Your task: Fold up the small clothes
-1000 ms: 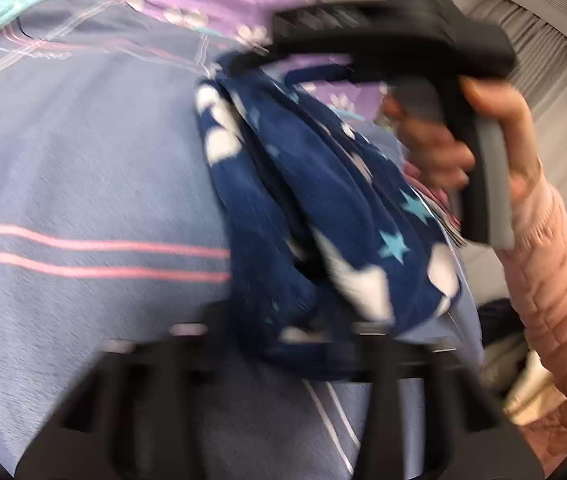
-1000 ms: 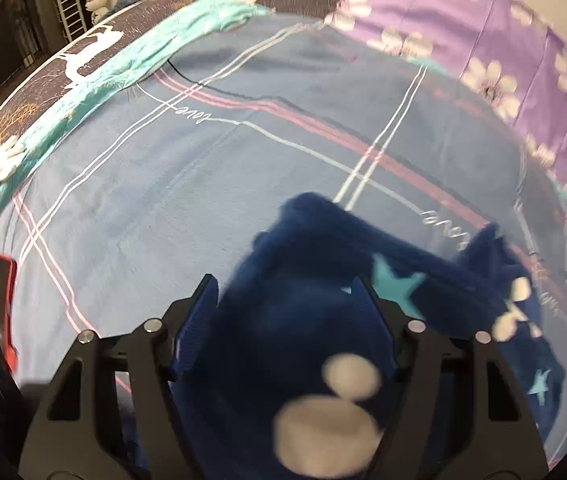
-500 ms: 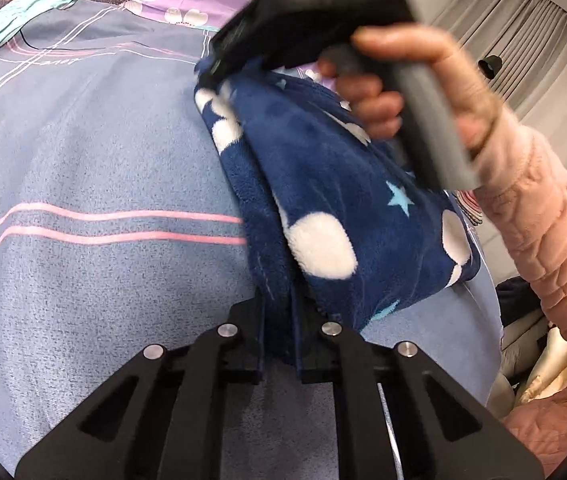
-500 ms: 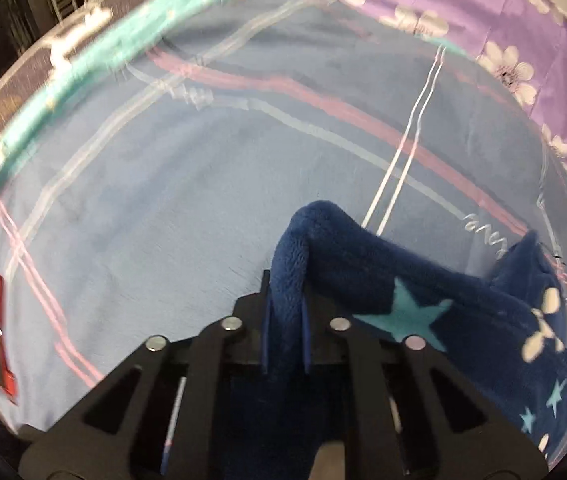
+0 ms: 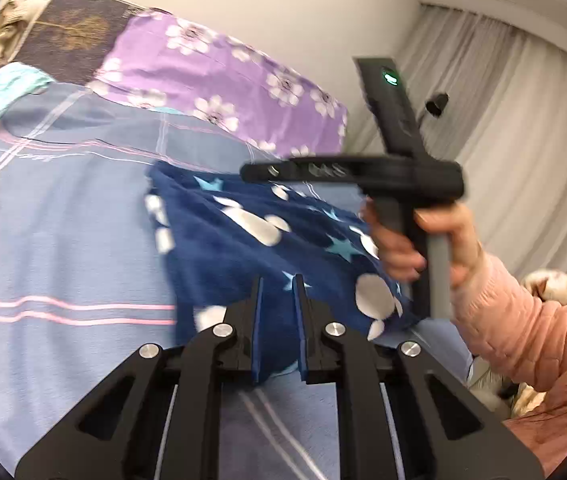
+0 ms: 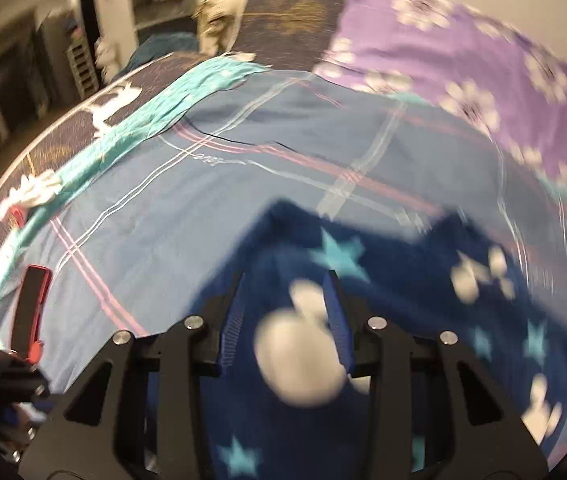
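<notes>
A small navy fleece garment (image 5: 251, 240) with white shapes and teal stars lies folded on the blue plaid bedsheet (image 5: 51, 224). My left gripper (image 5: 277, 284) is open, its jaws a little apart over the garment's near edge, holding nothing. My right gripper (image 6: 285, 280) is open above the garment (image 6: 403, 288), its jaws wide apart. In the left wrist view the right gripper's black body (image 5: 363, 170) hangs over the garment's far right side, held by a hand in a pink sleeve.
A purple flowered pillow (image 5: 219, 80) lies at the head of the bed. A teal-edged dark blanket (image 6: 123, 120) runs along the left side. A red and black object (image 6: 31, 300) lies at the bed's left edge. Curtains (image 5: 523, 140) hang on the right.
Both grippers were shut on the garment's edge half a second ago; both have opened and let it go. The garment now lies flatter on the sheet. Both grippers have lifted back.
</notes>
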